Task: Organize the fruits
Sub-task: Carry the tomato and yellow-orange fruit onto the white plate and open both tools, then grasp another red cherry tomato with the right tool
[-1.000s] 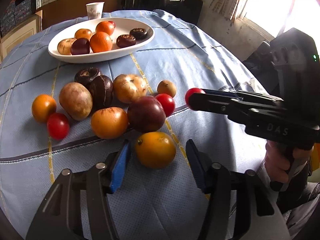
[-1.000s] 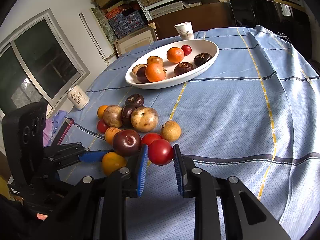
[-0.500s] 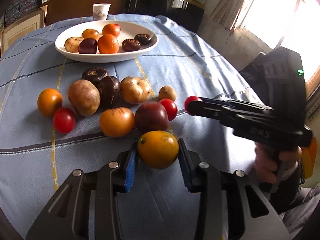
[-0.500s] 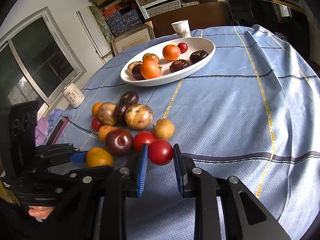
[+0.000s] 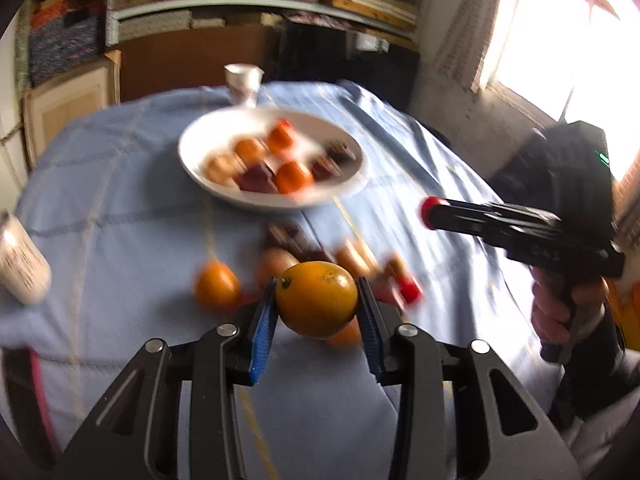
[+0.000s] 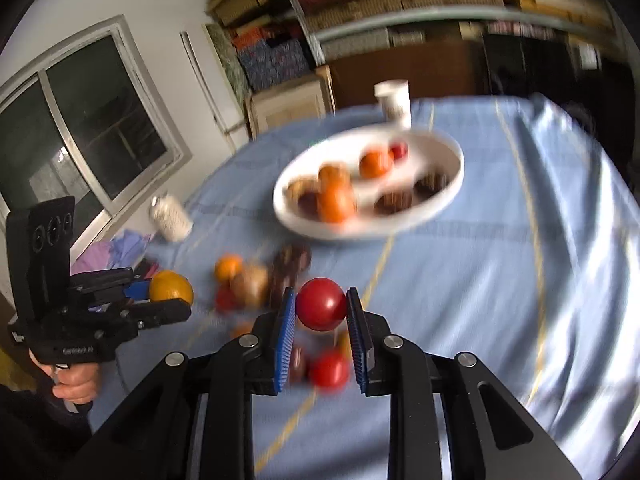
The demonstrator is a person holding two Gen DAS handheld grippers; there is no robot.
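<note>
**A:** Start at your left gripper. Its blue pads are now clamped on the orange fruit; a second ago they stood wide on either side of it while it sat on the blue tablecloth.

**B:** And it's off the cloth?

**A:** Yes. Half a second ago you had pinched it but it was still down among the heap; now it hangs clear above the loose fruit, which sits blurred beneath it. Your right gripper is closed on a red tomato, as it was a second ago, and it has come up too.

**B:** So where does that leave you?

**A:** Both picks look done, so I'd judge you're on the carry. The white oval dish lies ahead, past the heap, already holding oranges and dark fruit, with a paper cup just behind it.

**B:** Which way is the orange fruit lying?

**A:** It's slightly oblong, its long axis running across from pad to pad, roughly level. The dark stem dimple faces the left pad, a little upward. The tomato is near enough round that I can't give it an axis.
</note>
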